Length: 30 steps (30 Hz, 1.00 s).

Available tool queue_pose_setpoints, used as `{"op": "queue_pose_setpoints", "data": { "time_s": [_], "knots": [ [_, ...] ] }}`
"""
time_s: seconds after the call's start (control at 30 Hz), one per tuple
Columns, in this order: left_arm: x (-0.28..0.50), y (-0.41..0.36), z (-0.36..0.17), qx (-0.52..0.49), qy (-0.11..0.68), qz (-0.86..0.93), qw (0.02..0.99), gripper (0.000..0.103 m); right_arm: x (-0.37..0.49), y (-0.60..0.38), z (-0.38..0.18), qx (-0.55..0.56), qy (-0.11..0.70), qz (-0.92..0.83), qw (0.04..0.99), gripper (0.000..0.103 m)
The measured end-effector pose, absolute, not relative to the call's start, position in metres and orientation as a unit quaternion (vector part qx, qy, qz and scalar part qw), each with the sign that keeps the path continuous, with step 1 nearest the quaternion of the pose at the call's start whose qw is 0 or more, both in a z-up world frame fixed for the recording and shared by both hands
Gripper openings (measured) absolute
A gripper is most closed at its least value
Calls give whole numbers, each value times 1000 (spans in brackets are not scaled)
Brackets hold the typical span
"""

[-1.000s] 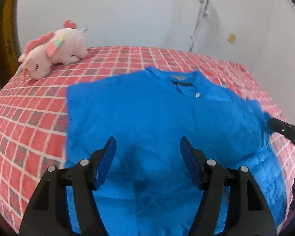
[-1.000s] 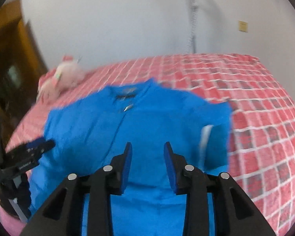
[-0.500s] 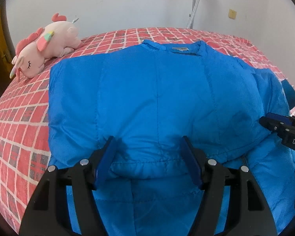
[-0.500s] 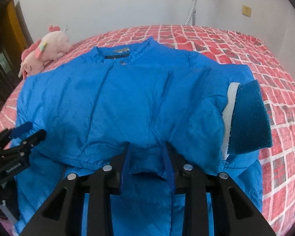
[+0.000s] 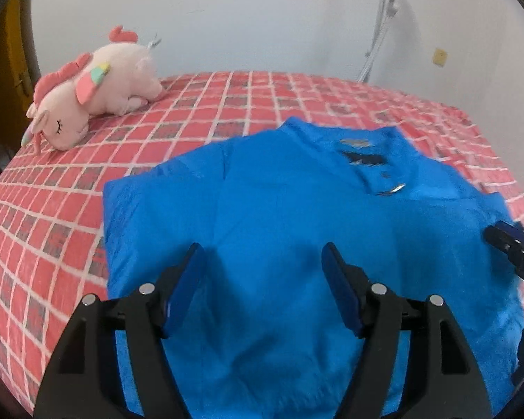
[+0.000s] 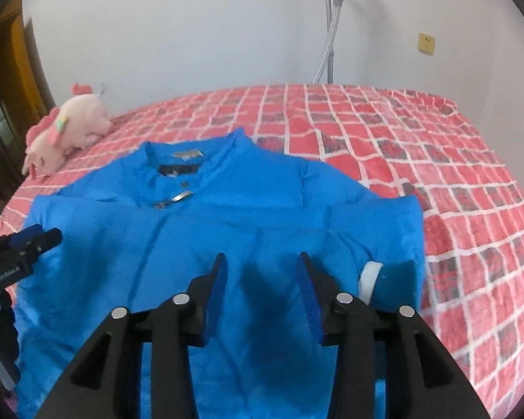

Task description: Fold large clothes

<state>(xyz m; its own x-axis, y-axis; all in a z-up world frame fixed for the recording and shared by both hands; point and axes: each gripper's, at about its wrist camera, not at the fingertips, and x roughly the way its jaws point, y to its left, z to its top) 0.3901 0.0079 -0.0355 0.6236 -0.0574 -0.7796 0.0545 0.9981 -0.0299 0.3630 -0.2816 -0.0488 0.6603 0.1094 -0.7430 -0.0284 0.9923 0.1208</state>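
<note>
a blue padded jacket [image 5: 297,230] lay spread on the bed [image 5: 52,216], collar toward the far wall, on a red checked bedspread. the left tongs [image 5: 263,262] hung above the jacket's lower left part with their blue pads well apart and nothing between them. the right tongs [image 6: 260,272] hung above the lower right part, also spread open and empty.

the right wrist view alone showed a sleeve cuff with a white band [image 6: 368,277] at the jacket's right edge, just beside the right-hand finger; the left view did not reach that edge. the right view also gave the clearer look at the collar [image 6: 188,160], its inner label and a silvery zip pull below it, while in the left view these were blurred. the left view showed the jacket's left edge lying straight across the checked cloth.

each view caught the tip of the other tongs at its margin. a pink plush unicorn [image 5: 91,90] lay on the bed near the far left corner, well apart from the jacket. a metal stand [image 6: 328,24] stood against the white wall behind the bed.
</note>
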Motion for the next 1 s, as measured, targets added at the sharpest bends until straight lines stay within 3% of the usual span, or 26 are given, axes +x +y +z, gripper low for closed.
{"op": "queue_pose_setpoints", "data": {
  "time_s": [0.43,0.53,0.8,1.0],
  "knots": [
    [385,9,-52,5,415,-40,909,69,366,-275,-78,35,417,48,907,42],
    [367,17,-37,-10,410,-59,910,69,344,-290,-59,86,389,99,912,46],
    [276,41,7,-10,389,-58,919,77,271,-299,-19,75,376,124,915,52],
    [197,71,13,-16,380,-23,925,81,199,-307,-17,61,370,117,919,68]
  ]
}}
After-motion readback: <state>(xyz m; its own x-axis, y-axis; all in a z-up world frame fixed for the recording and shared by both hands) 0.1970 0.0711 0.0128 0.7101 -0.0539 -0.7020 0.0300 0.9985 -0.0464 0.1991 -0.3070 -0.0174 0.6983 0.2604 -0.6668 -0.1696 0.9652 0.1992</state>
